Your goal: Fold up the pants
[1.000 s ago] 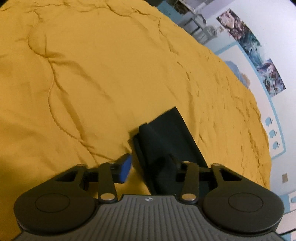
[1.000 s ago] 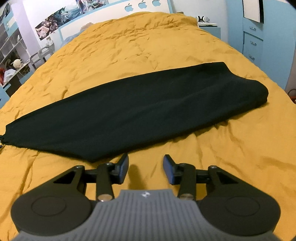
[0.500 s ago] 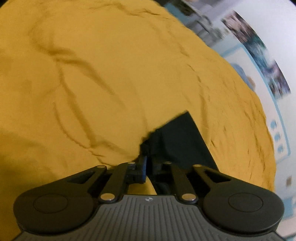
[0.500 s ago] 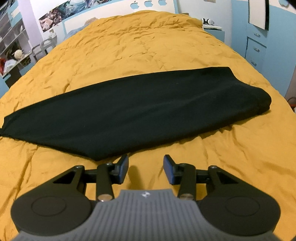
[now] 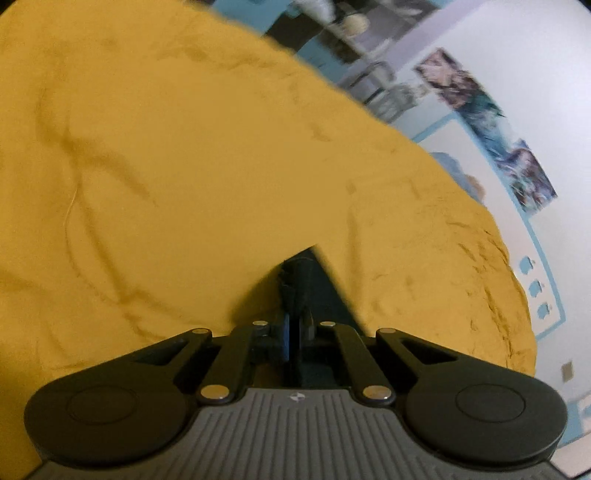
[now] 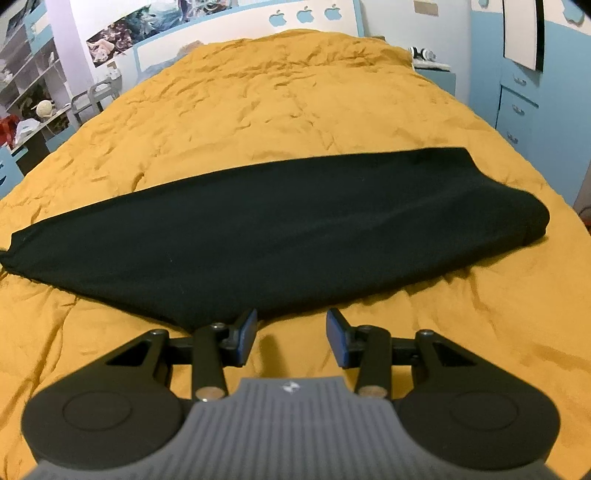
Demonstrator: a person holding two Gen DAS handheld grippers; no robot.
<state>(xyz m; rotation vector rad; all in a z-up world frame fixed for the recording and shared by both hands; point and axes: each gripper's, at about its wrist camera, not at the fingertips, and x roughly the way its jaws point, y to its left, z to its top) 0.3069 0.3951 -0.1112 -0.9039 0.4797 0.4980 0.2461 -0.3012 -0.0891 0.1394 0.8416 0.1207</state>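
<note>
Pants: black, lying flat in a long band across the yellow bedspread, already doubled lengthwise so the two legs lie one on the other; the wider, thicker end is to the right, the narrow end tapers off to the left edge of the right wrist view.
Left gripper: fingers drawn together and clamped on a bunched bit of the dark cloth; in its own view the pants show only as a small dark wedge rising from between the fingers, with yellow bedspread all around.
Right gripper: fingers apart, nothing between them, hanging over bare bedspread just beside the near edge of the pants; the left finger tip sits right at that edge, though contact cannot be told.
Surroundings: a white headboard with blue apple shapes at the far end of the bed, posters on the wall, blue drawers at the right.
Sharpness: the left wrist view is blurred.
</note>
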